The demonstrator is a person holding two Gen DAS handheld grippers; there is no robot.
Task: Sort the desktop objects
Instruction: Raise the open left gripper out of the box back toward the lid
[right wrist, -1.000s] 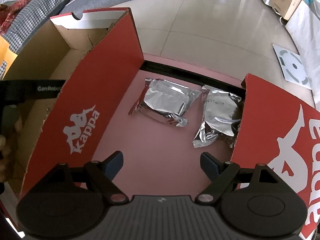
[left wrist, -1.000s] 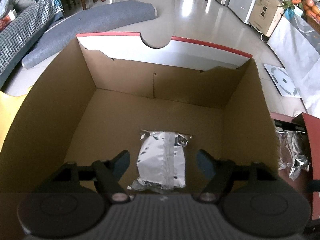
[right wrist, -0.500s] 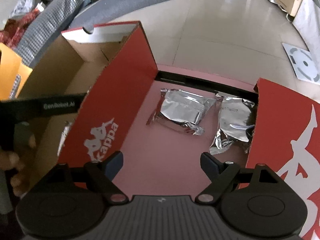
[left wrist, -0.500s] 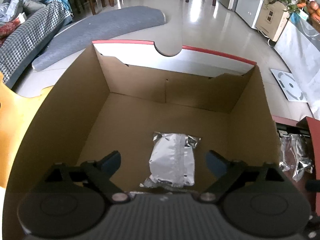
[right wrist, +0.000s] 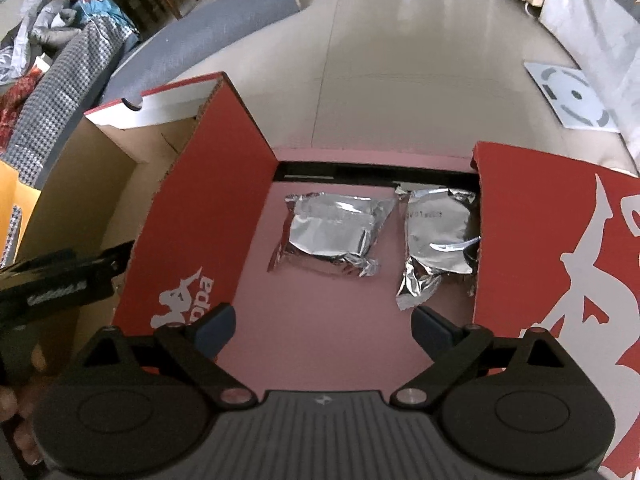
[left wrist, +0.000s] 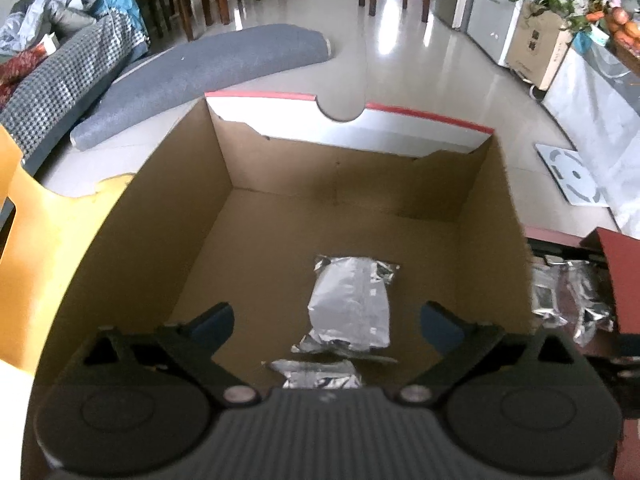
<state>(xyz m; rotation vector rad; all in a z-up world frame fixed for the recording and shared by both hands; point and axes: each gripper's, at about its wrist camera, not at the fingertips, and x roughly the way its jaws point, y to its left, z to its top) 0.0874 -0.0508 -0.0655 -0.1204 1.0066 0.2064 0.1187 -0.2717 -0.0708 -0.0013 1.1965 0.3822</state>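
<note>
A brown cardboard box (left wrist: 120, 280) with red Kappa outer walls holds a silver foil packet (left wrist: 350, 308) on its floor. A second packet (left wrist: 316, 374) peeks out under the gripper body. My left gripper (left wrist: 326, 320) hangs above them; its jaws are opening and touch nothing. In the right wrist view, two more foil packets (right wrist: 332, 232) (right wrist: 436, 236) lie on a pink surface (right wrist: 320, 340) between the box's red wall (right wrist: 200, 220) and a red lid (right wrist: 560, 260). My right gripper (right wrist: 323, 327) hovers short of them, jaws opening, nothing between the fingers.
The left gripper's black body (right wrist: 60, 284) and a hand (right wrist: 16, 400) show at the box's near left. A grey rolled mat (left wrist: 208, 76), a checked cushion (left wrist: 60, 92), a yellow panel (left wrist: 40, 260) and a white floor scale (left wrist: 572, 176) surround the box.
The left jaws spread wide and the gripper lifted back from the packet in the box, baring a second packet at the bottom edge. The right jaws widened and that gripper rolled slightly.
</note>
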